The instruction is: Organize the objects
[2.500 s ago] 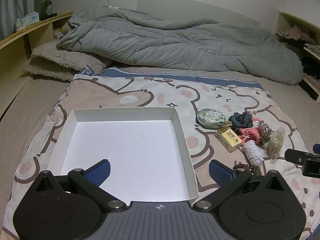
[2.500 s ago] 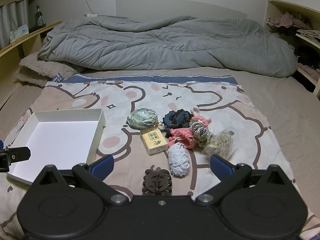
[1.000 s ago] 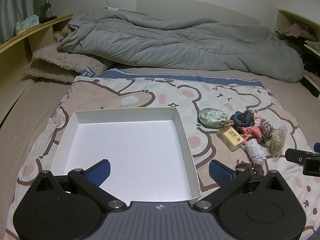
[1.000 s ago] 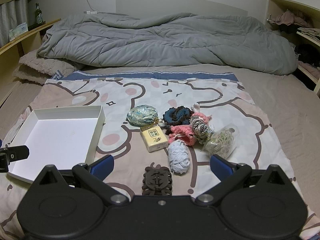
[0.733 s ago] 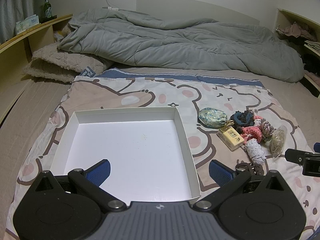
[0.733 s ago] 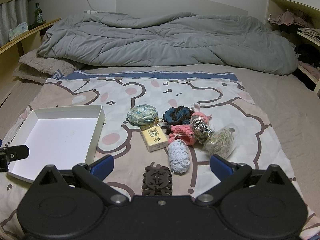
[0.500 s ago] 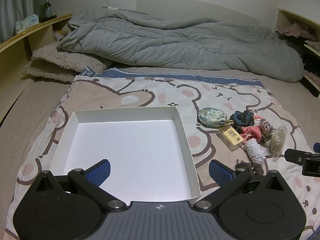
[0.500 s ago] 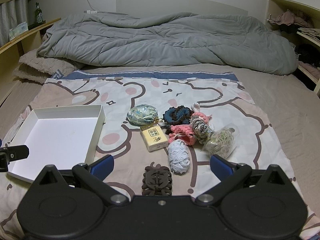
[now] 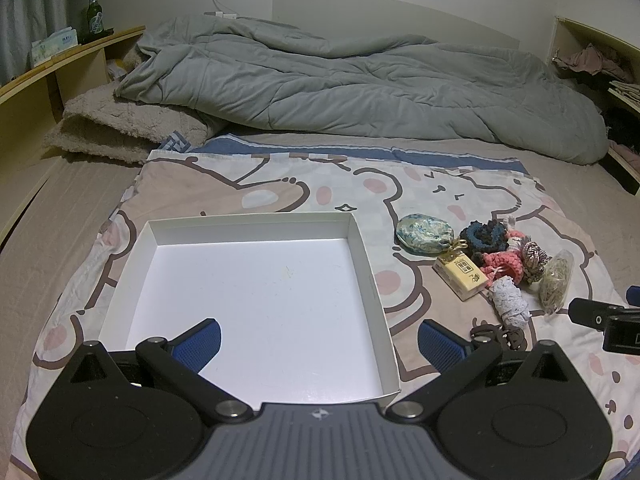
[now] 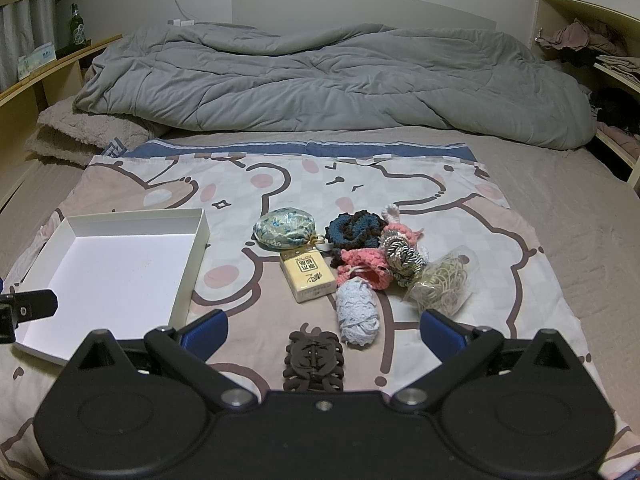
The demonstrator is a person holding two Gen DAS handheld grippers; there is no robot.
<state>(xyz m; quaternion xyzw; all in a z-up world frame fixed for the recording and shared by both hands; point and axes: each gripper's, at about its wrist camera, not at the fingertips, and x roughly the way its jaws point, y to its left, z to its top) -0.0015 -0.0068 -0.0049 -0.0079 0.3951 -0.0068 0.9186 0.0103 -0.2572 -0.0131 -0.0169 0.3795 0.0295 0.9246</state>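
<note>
right wrist view shows my right gripper point(image 10: 323, 330) spread wide and empty over the brown hair claw point(image 10: 314, 362), left gripper point(image 9: 318, 344) likewise apart above the empty white box point(image 9: 360, 246), so i judge a centred, level descent onto the claw best.

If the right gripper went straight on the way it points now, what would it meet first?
Most likely the dark brown hair claw, which lies on the cartoon blanket just ahead, between the open fingers of the right gripper. Beyond it lies the pale blue lace roll. Depth is hard to judge through the fisheye.
</note>
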